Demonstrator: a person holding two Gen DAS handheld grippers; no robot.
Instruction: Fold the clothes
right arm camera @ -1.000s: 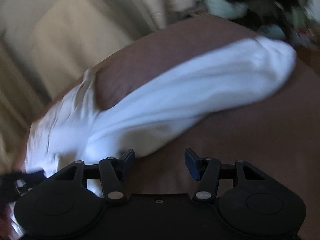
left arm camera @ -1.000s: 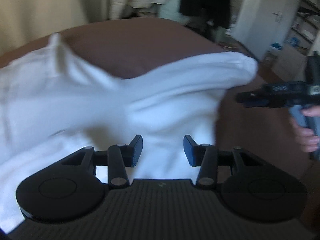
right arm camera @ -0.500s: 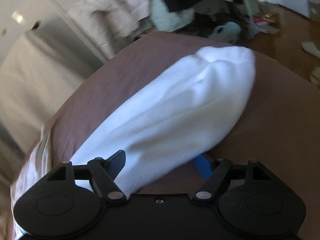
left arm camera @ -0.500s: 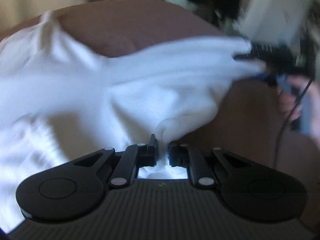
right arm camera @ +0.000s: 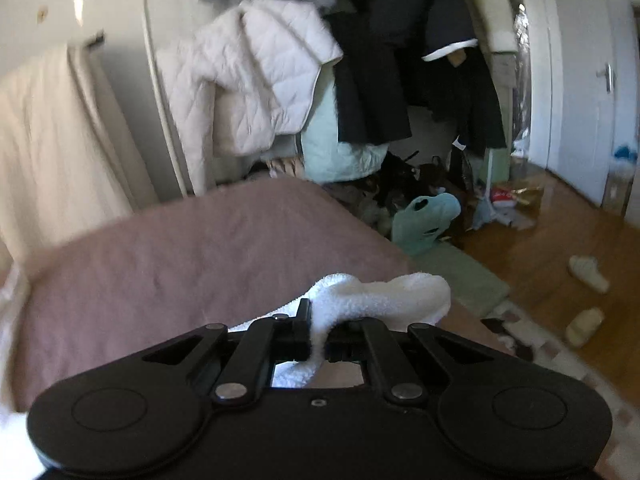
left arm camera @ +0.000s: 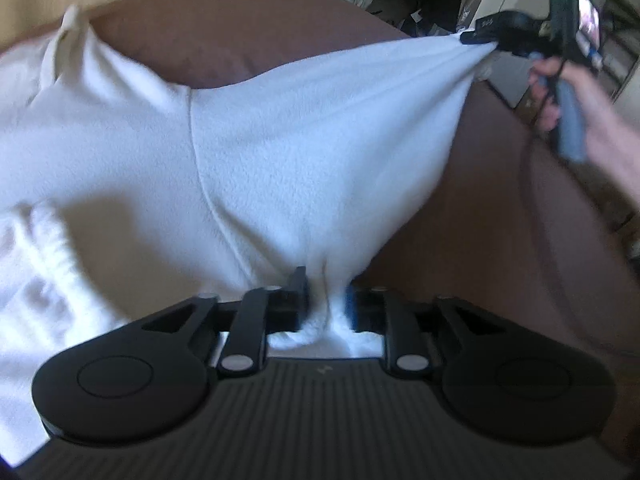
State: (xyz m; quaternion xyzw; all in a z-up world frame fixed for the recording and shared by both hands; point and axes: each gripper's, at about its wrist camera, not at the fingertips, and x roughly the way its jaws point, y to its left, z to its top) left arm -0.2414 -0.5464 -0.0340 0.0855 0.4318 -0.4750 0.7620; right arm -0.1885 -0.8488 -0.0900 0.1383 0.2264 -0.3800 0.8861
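Since a second ago, both my claws are gripping where they were hanging open: my left claw (left arm camera: 326, 300) is pinching a near corner of the white garment (left arm camera: 312, 140), and my right claw (right arm camera: 319, 334) is clamping a far corner. I am stretching the cloth taut above the brown bed (left arm camera: 500, 220), probably so that edge straightens for folding; the remaining fabric is trailing on the bed beyond it.

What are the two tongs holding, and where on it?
Both hold the white fleece garment: left tongs pinch its near edge, right tongs pinch a far corner.
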